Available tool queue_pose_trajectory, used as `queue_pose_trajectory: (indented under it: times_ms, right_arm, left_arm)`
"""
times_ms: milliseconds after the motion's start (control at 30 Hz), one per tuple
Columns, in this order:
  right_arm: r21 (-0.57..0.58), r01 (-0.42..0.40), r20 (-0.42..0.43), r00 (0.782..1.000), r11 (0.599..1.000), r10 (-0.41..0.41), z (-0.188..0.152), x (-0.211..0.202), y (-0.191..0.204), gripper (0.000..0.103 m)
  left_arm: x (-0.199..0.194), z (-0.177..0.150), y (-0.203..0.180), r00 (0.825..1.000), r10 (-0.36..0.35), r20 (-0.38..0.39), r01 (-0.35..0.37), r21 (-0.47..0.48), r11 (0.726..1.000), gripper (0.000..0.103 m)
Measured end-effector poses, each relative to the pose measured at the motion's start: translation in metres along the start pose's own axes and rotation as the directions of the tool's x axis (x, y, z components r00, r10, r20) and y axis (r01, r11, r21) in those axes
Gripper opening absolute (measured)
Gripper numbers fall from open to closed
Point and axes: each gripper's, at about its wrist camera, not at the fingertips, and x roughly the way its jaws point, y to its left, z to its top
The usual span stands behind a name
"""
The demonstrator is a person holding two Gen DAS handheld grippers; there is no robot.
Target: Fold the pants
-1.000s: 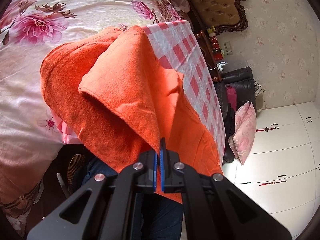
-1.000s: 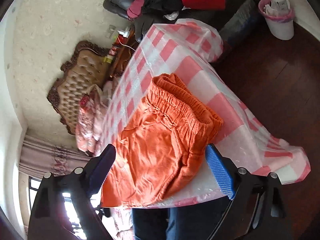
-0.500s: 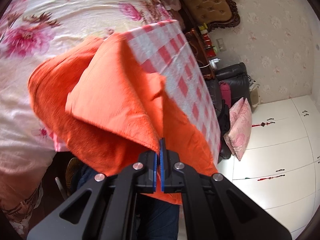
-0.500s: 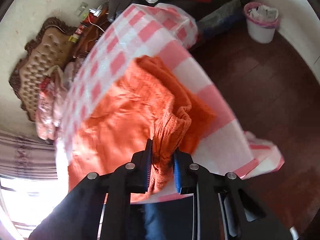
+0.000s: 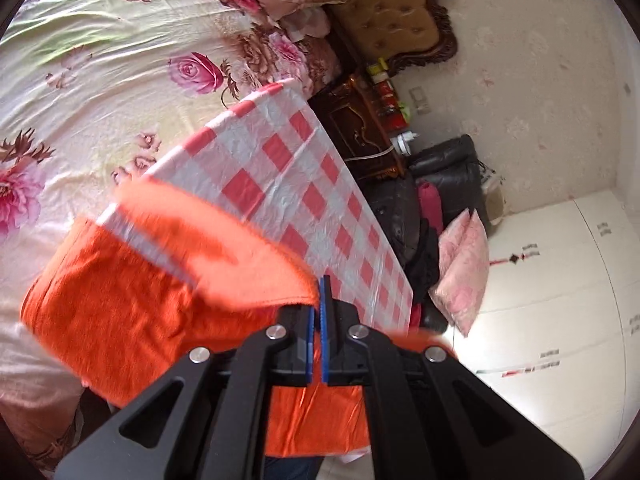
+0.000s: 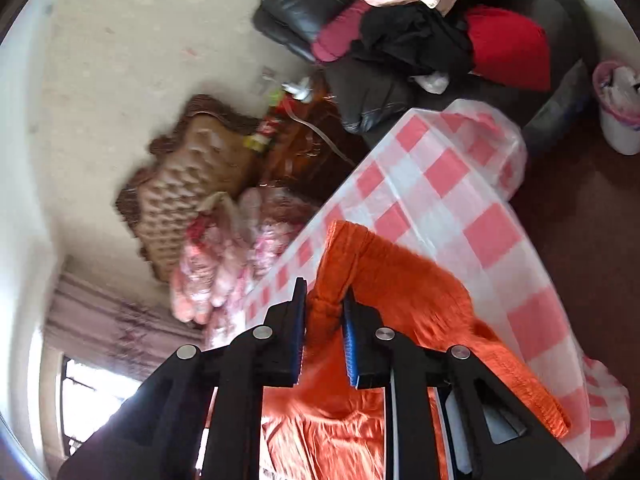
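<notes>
The orange pants [image 5: 120, 300] lie at the near end of a table with a red-and-white checked cloth [image 5: 304, 184]. My left gripper [image 5: 318, 288] is shut on a hem edge of the pants and holds it lifted above the table, the cloth blurred. In the right wrist view my right gripper [image 6: 324, 304] is shut on the bunched elastic waistband of the pants [image 6: 400, 280], lifted off the checked cloth [image 6: 460, 208]. The rest of the pants hangs below both grippers.
A bed with a floral cover [image 5: 100, 80] lies left of the table, with a tufted headboard [image 5: 396, 12]. A dark sofa with clothes and pillows [image 6: 420, 40] stands beyond the table. A white bin [image 6: 618, 112] is on the dark floor. White cupboards [image 5: 560, 300] are at right.
My right gripper went from open to shut on the waistband and lifted it. My left gripper has pulled its hem back and up, uncovering more of the checked cloth.
</notes>
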Motion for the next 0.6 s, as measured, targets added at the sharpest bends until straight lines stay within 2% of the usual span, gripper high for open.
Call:
queue_pose_trajectory:
  times_ms: [67, 167, 300, 400, 467, 600]
  right_arm:
    - [0.015, 0.034, -0.021, 0.999, 0.999, -0.033, -0.025, -0.006, -0.031, 0.018]
    - [0.011, 0.163, -0.090, 0.983, 0.987, -0.162, -0.069, -0.009, -0.090, 0.018]
    - [0.049, 0.242, -0.141, 0.962, 0.969, -0.233, -0.093, -0.022, -0.140, 0.018]
    - [0.025, 0.249, -0.149, 0.959, 0.968, -0.242, -0.096, -0.030, -0.141, 0.017]
    - [0.013, 0.243, -0.143, 0.961, 0.970, -0.238, -0.094, -0.035, -0.131, 0.017]
    - [0.056, 0.156, -0.120, 0.982, 0.986, -0.149, -0.096, -0.060, -0.116, 0.018]
  left_arm:
    - [-0.006, -0.040, 0.025, 1.000, -0.001, -0.023, 0.001, 0.008, 1.000, 0.001]
    - [0.002, -0.087, 0.070, 0.997, 0.026, -0.071, -0.027, -0.006, 1.000, 0.001]
    - [0.016, -0.122, 0.121, 0.993, 0.046, -0.107, -0.051, -0.051, 0.997, 0.001]
    - [0.020, -0.123, 0.138, 0.994, 0.046, -0.101, -0.054, -0.079, 0.995, 0.001]
    - [0.013, -0.121, 0.135, 0.996, 0.029, -0.081, -0.036, -0.078, 0.996, 0.001]
    - [-0.006, -0.119, 0.122, 0.999, 0.001, -0.037, -0.003, -0.053, 0.999, 0.001]
